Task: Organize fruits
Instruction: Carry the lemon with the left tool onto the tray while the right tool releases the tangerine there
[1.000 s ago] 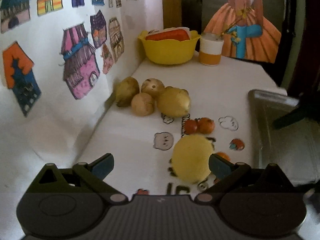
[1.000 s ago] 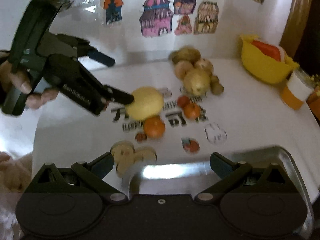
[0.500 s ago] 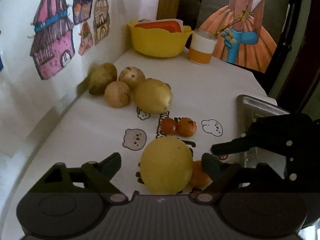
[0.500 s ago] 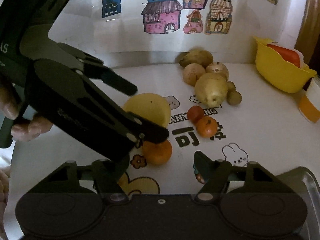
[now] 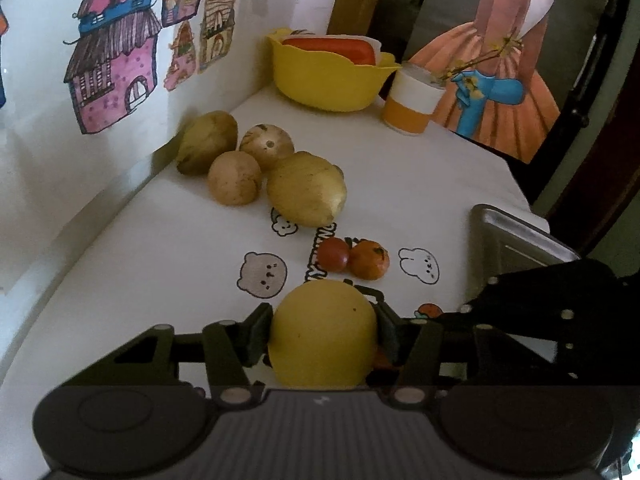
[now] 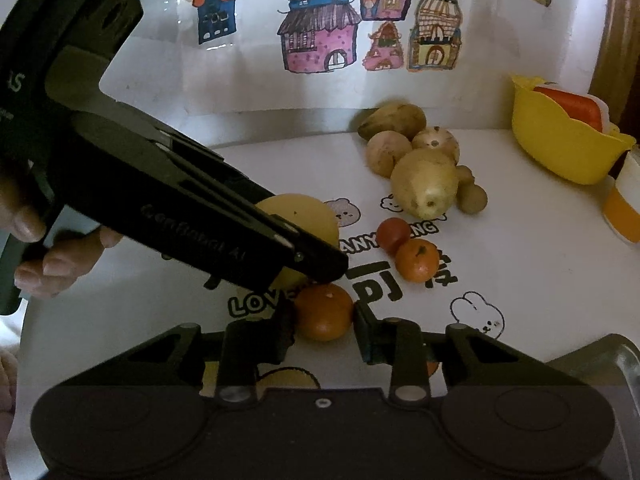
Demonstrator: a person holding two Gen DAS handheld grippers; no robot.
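left gripper point(image 5: 322, 334) fingers clamping yellow fruit point(image 5: 322, 336), right gripper point(image 6: 324, 326) fingers flanking orange point(image 6: 324, 312), contact unclear, orange's back hidden

Orange-and-white cup point(image 5: 412, 104) beside house drawings point(image 6: 320, 36).

Left gripper point(image 5: 322, 336) jaws sit either side of a lemon point(image 5: 322, 336) on the table point(image 5: 160, 260); right gripper point(image 6: 323, 330) jaws flank an orange point(image 6: 323, 312) just in front of that lemon. Behind them lie a tomato point(image 5: 333, 255) touching a second orange point(image 5: 369, 260), then a pear cluster point(image 5: 260, 168) near the wall point(image 5: 36, 128). Bowl point(image 5: 328, 80) and cup point(image 5: 412, 104) stand at the far end, tray point(image 5: 516, 236) at the table's right edge.
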